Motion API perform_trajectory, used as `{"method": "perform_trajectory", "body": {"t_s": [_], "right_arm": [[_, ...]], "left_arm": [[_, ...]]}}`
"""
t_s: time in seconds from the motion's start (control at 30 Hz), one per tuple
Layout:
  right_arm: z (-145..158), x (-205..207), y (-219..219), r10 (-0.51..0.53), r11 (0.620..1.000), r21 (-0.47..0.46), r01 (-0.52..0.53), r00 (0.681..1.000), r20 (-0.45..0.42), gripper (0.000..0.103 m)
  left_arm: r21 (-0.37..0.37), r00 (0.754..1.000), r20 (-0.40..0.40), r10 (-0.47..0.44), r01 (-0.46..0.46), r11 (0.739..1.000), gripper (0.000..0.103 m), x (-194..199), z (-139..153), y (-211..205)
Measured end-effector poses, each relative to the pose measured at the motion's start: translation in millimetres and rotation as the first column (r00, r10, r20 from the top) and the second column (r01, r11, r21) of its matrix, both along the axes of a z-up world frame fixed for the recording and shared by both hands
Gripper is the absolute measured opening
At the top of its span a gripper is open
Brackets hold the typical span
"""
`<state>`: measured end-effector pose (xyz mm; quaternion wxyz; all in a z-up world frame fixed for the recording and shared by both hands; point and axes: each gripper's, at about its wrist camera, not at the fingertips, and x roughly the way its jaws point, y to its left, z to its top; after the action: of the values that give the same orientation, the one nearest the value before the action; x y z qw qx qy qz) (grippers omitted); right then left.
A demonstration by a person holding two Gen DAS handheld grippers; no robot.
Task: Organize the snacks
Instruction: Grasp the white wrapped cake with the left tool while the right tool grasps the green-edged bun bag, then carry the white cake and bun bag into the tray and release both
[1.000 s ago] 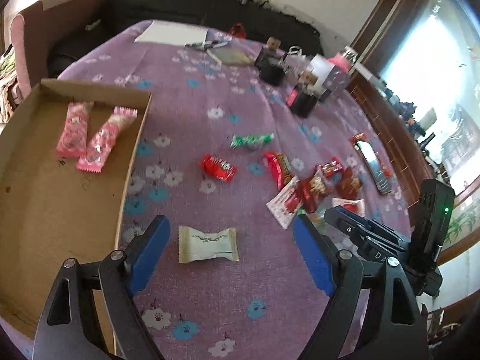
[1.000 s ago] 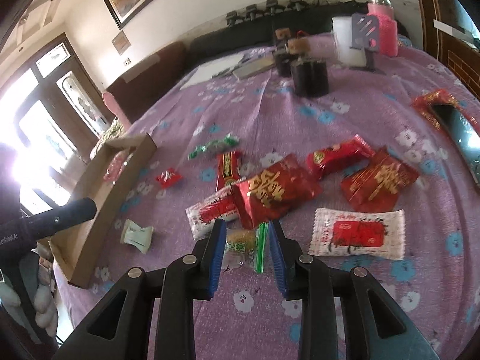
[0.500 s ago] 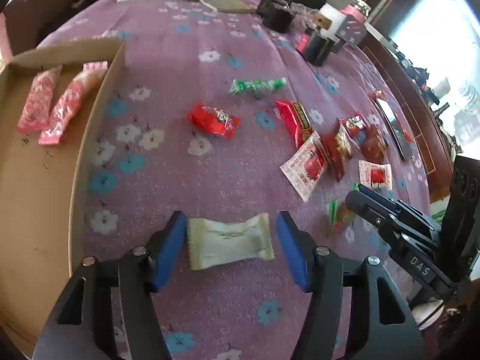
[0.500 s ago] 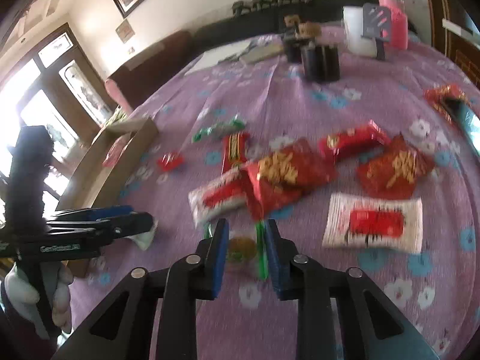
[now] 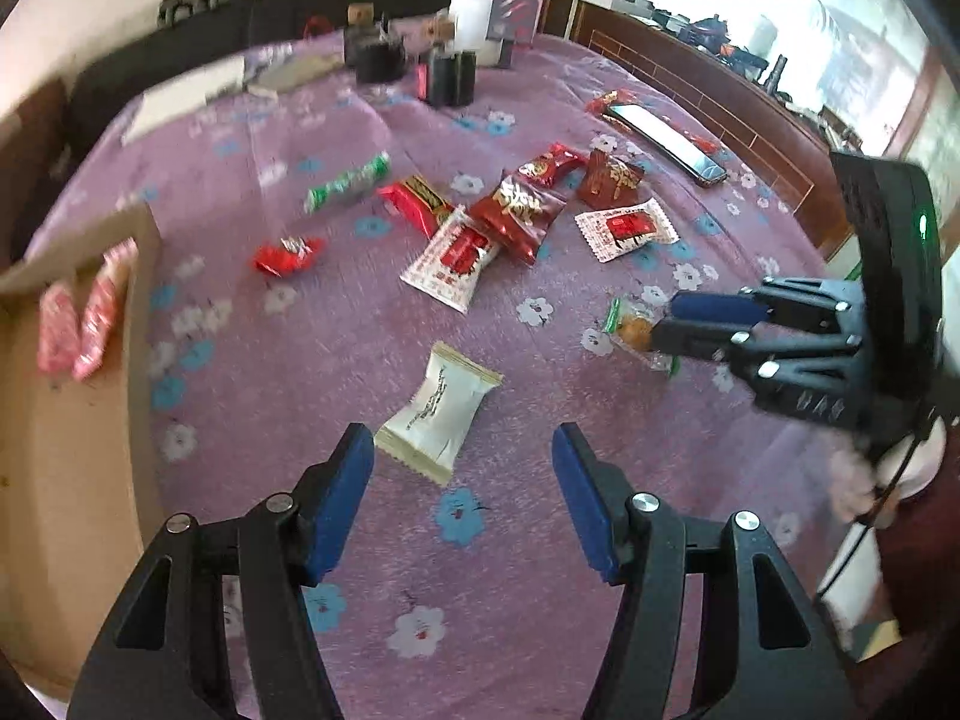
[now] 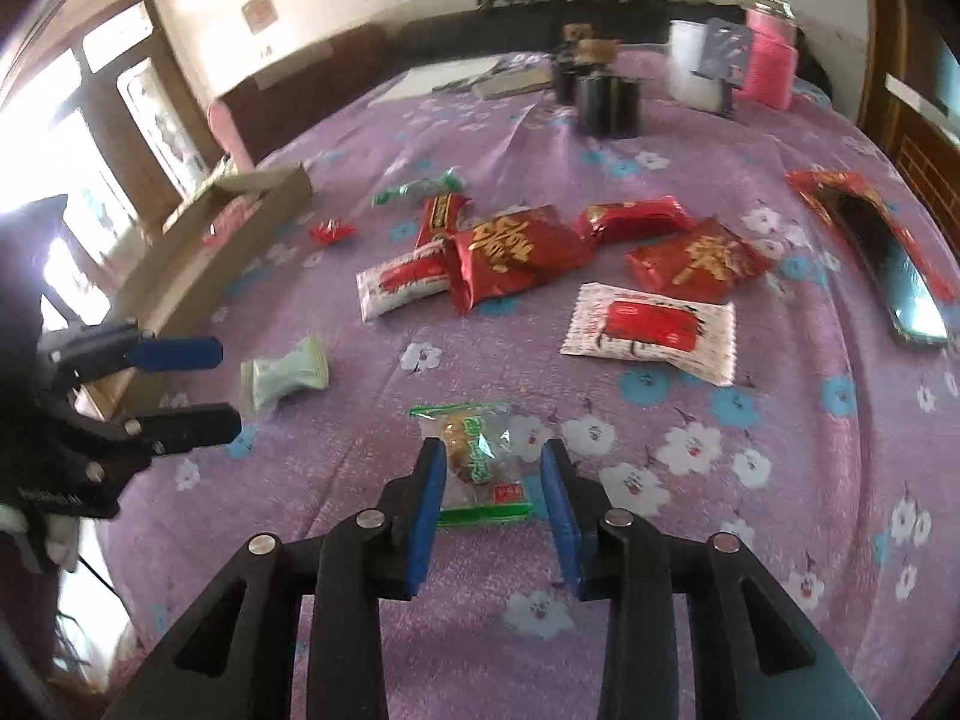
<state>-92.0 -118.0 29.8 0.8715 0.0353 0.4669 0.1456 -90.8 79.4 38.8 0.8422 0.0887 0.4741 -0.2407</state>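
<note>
My left gripper (image 5: 462, 453) is open just behind a cream snack packet (image 5: 438, 411) that lies on the purple cloth, its near end by the left pad. My right gripper (image 6: 492, 468) is open around a clear green-edged snack packet (image 6: 477, 459) that lies between its blue pads; it also shows in the left wrist view (image 5: 636, 330). A cardboard box (image 5: 66, 438) at the left holds two pink packets (image 5: 78, 318). Several red and white snack packets (image 6: 516, 252) lie mid-table.
A phone (image 6: 900, 276) lies at the right. Black holders (image 6: 606, 99), a white container (image 6: 696, 69) and a pink bottle (image 6: 771, 57) stand at the far edge. A green candy (image 5: 348, 183) and a small red one (image 5: 288, 255) lie near the box.
My left gripper has opened wider and swung right, so the cream packet now lies ahead of its left pad. My right gripper has opened, the clear packet still between its pads.
</note>
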Motion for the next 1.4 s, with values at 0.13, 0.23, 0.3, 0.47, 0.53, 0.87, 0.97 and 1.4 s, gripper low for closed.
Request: {"method": "perform_trajectory", "body": {"t_s": [0.13, 0.23, 0.3, 0.47, 0.53, 0.87, 0.97, 1.4], "right_arm": [[-2, 0, -7, -0.035, 0.999, 0.041, 0.035, 0.999, -0.002, 0.036], [-5, 0, -7, -0.044, 0.996, 0.075, 0.044, 0.999, -0.008, 0.036], [-7, -2, -6, -0.04, 0.996, 0.076, 0.04, 0.999, -0.004, 0.041], [-10, -3, 2, -0.007, 0.999, 0.041, 0.006, 1.0, 0.006, 0.046], [-10, -4, 8, 0.006, 1.0, 0.018, -0.006, 1.0, 0.016, 0.046], [-14, -2, 25, 0.014, 0.998, -0.068, -0.012, 0.999, 0.036, 0.037], [-13, -3, 26, 0.009, 0.997, -0.078, -0.006, 0.999, 0.04, 0.033], [19, -15, 44, 0.032, 0.997, -0.069, -0.025, 0.995, 0.097, 0.005]], "left_arm": [[0.079, 0.996, 0.089, 0.008, -0.016, 0.997, 0.061, 2, -3, -8], [0.09, 0.996, 0.086, -0.007, -0.001, 0.996, 0.061, 10, -10, -14], [0.098, 0.997, 0.08, -0.014, 0.006, 0.995, 0.061, 14, -15, -20], [0.13, 0.998, 0.062, -0.02, 0.012, 0.991, 0.061, 21, -31, -32], [0.123, 0.997, 0.07, -0.012, 0.003, 0.992, 0.061, 22, -33, -34], [0.071, 0.998, 0.044, 0.047, -0.05, 0.996, 0.023, 22, -32, -28], [0.038, 0.998, 0.036, 0.058, -0.06, 0.997, 0.023, 19, -28, -24], [-0.169, 0.975, 0.035, 0.219, -0.211, 0.963, 0.024, -1, 33, 76]]}}
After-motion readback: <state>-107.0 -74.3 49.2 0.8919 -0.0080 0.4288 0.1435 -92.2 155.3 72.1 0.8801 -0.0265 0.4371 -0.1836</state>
